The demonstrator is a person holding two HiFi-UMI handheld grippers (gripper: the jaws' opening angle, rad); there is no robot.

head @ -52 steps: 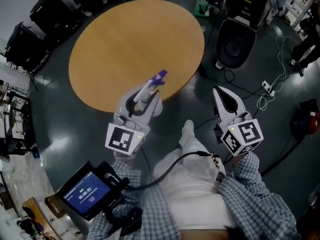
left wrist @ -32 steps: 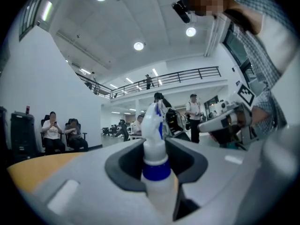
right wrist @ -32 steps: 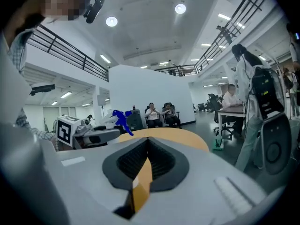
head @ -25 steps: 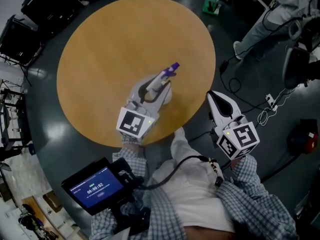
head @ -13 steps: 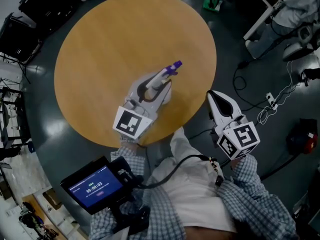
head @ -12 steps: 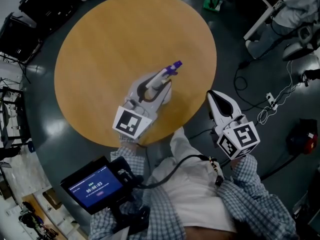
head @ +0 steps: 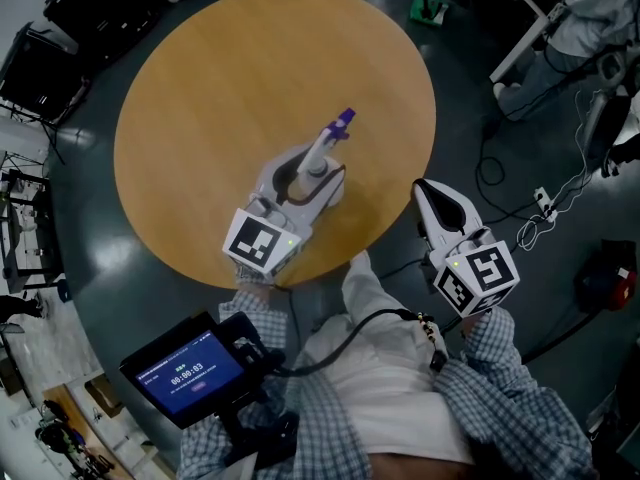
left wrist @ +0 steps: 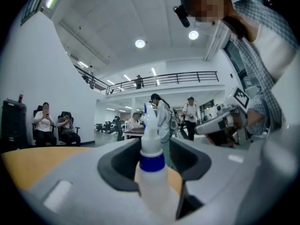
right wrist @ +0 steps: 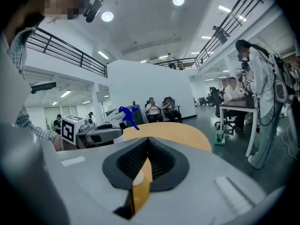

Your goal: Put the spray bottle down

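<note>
The left gripper's [head: 316, 167] jaws are opening around the spray bottle [head: 328, 142], which stands upright on the round table [head: 225, 73] between them; the right gripper [head: 428, 188] hangs beside the table's edge, jaws together, empty

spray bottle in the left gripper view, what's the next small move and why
Probably draw the left gripper straight back, level: its fingers are opening and the spray bottle stands upright on the table between them, so a straight retreat should clear it without tipping.
</note>
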